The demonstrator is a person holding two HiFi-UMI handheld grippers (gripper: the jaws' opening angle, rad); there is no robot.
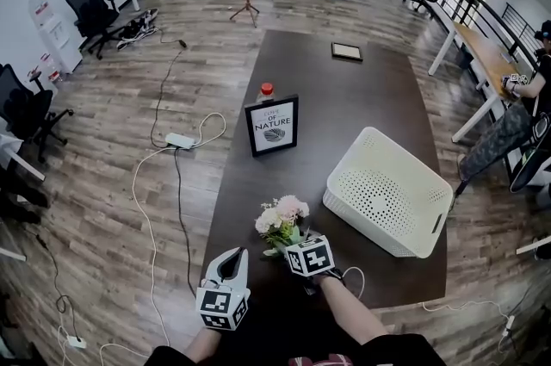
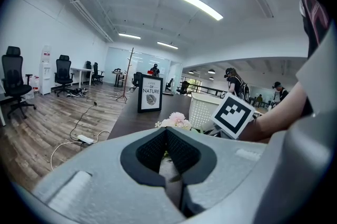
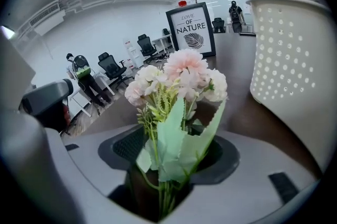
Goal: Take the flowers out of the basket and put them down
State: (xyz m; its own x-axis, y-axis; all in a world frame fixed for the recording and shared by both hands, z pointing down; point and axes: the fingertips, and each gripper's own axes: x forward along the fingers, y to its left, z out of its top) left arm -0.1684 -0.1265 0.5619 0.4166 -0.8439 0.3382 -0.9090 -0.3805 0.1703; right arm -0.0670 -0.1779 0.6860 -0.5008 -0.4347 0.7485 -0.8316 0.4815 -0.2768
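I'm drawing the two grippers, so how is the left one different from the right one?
The left gripper has its jaws together; the right gripper has them apart. Nothing is between the left one's jaws, while the stems of the flowers stand between the right one's. The left gripper is off to one side of the flowers; the right gripper is right at them. Both are grey.

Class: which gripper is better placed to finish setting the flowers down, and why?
Right, probably: stems of the flowers sit between the parted fingers of the right gripper, outside the basket. The left gripper is shut, short of them.
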